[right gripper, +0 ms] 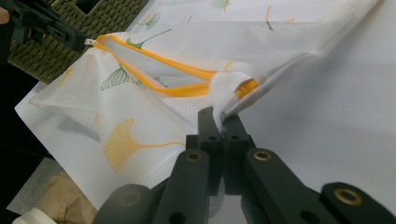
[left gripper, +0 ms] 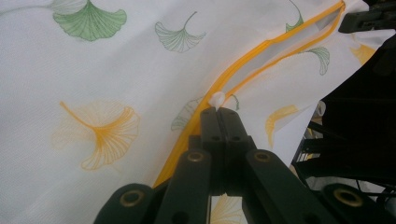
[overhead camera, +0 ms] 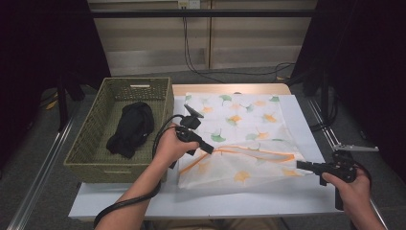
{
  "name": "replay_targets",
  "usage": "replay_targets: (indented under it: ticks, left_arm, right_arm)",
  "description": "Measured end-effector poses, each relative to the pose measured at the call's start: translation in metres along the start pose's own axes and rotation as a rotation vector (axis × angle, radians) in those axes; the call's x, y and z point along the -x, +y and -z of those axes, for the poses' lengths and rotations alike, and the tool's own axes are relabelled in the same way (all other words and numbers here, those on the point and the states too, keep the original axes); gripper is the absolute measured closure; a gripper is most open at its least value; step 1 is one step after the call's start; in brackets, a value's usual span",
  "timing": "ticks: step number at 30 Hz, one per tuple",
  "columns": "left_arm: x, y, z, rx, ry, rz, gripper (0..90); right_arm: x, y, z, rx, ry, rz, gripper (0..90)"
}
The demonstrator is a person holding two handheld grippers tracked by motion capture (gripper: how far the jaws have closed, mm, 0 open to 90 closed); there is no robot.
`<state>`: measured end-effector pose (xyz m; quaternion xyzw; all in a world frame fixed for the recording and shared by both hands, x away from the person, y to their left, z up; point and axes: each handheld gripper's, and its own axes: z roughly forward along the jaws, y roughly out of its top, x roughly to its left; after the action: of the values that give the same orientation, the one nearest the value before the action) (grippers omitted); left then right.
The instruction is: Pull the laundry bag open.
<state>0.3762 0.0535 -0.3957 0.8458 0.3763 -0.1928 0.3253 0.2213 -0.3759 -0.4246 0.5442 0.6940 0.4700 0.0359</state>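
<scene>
Fingers of both grippers are closed on the mesh laundry bag (overhead camera: 239,143). Order of description runs from the largest item to the smallest.

Worktop (overhead camera: 297,191): a white surface carrying the bag at centre and a basket at its left edge.

Mesh laundry bag: white, printed with green and orange ginkgo leaves, lying flat across the middle of the worktop. Its near edge is raised off the surface and stretched between the two grippers.

Woven basket (overhead camera: 95,139): olive green, rectangular, just beside the bag on the left. A black garment (overhead camera: 131,128) lies bunched inside it.

Left gripper (overhead camera: 210,149): held at the left end of the bag's opening. In the left gripper view the fingers (left gripper: 212,123) are pressed together on a small white tab at the zipper line.

Right gripper (overhead camera: 300,165): held near the right front corner of the worktop, pointing left. In the right gripper view the fingers (right gripper: 205,122) pinch the white fabric at the right end of the opening.

Orange zipper (overhead camera: 253,152): trim running along the opening between the two grip points. The opening is parted, with a gap visible between the two orange edges.
</scene>
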Motion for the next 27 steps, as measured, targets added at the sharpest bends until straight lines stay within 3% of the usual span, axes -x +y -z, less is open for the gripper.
replay_targets:
  ticks: [5, 7, 15, 16, 18, 19, 22, 24, 27]
  left_arm:
    - [-0.002, 0.001, 0.003, -0.020, 0.012, -0.023, 90.0]
    - [-0.001, -0.001, 0.003, 0.010, 0.003, 0.009, 90.0]
    - [-0.005, 0.000, 0.010, -0.014, 0.018, -0.016, 90.0]
    - [-0.004, -0.001, 0.010, 0.008, 0.017, 0.006, 90.0]
    - [-0.005, -0.001, 0.013, -0.003, 0.018, -0.005, 90.0]
    - [-0.004, -0.001, 0.012, 0.021, 0.017, 0.017, 90.0]
    - [-0.004, -0.001, 0.013, 0.022, 0.021, 0.019, 90.0]
    - [-0.006, -0.001, 0.014, 0.000, 0.021, -0.006, 90.0]
    - [-0.006, 0.000, 0.015, -0.005, 0.030, -0.010, 90.0]
  right_arm:
    - [0.000, 0.000, 0.000, -0.003, -0.003, 0.002, 90.0]
    - [0.000, 0.000, 0.001, -0.003, -0.001, -0.003, 90.0]
    - [0.000, 0.000, 0.003, 0.000, -0.005, -0.007, 90.0]
    - [0.001, 0.000, 0.003, 0.002, -0.006, -0.006, 90.0]
    - [0.002, 0.000, 0.004, 0.003, -0.006, -0.005, 90.0]
    - [0.001, -0.001, 0.004, 0.005, -0.004, -0.007, 90.0]
    - [0.001, 0.000, 0.003, 0.002, -0.003, -0.005, 90.0]
    - [0.000, 0.000, 0.003, 0.003, -0.004, -0.003, 90.0]
    - [0.000, 0.000, 0.003, 0.003, -0.004, -0.003, 90.0]
